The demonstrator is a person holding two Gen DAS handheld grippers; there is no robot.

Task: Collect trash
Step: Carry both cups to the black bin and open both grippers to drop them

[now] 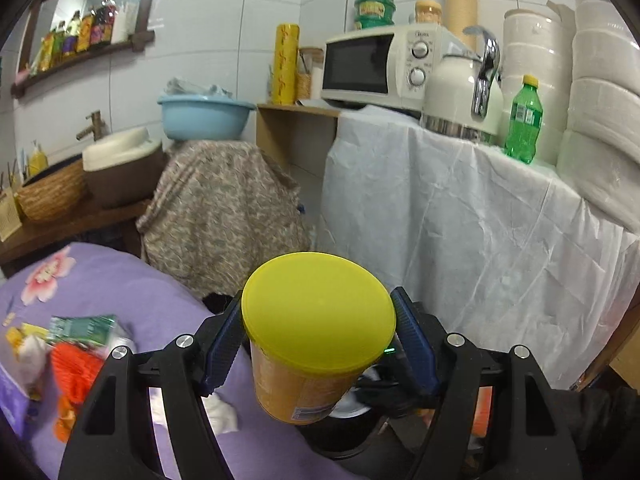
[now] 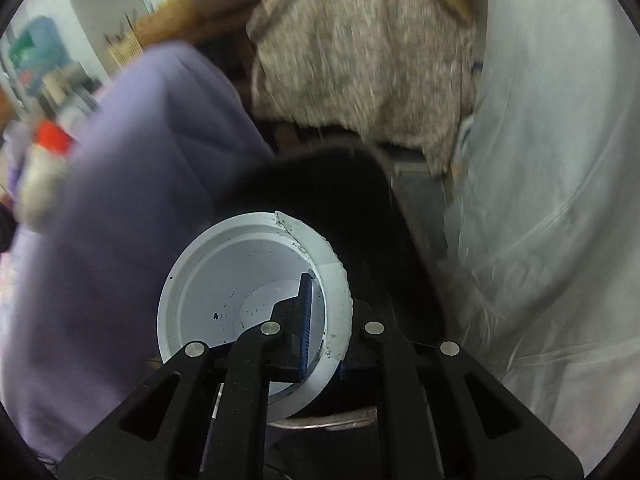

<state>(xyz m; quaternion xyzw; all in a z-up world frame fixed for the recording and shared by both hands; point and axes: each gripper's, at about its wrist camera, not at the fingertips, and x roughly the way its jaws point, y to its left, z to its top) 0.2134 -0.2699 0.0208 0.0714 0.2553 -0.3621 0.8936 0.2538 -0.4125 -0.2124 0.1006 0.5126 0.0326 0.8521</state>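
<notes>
My left gripper [image 1: 318,340] is shut on an orange tub with a yellow lid [image 1: 318,312], held upright beside the purple-covered table [image 1: 120,280] and above a dark bin opening [image 1: 344,436]. Wrappers and crumpled paper [image 1: 76,344] lie on the purple cloth at the left. My right gripper [image 2: 320,320] is shut on the rim of a white paper cup [image 2: 224,280], one finger [image 2: 304,320] inside it, the other behind its wall. The cup hangs over a black bin [image 2: 320,184].
A white-draped counter [image 1: 460,208] at the right carries a microwave [image 1: 384,64], a kettle [image 1: 460,96] and a green bottle [image 1: 524,120]. A patterned cloth [image 1: 224,208] under a blue basin [image 1: 204,116] stands behind. A sink shelf with a basket [image 1: 52,196] is at the left.
</notes>
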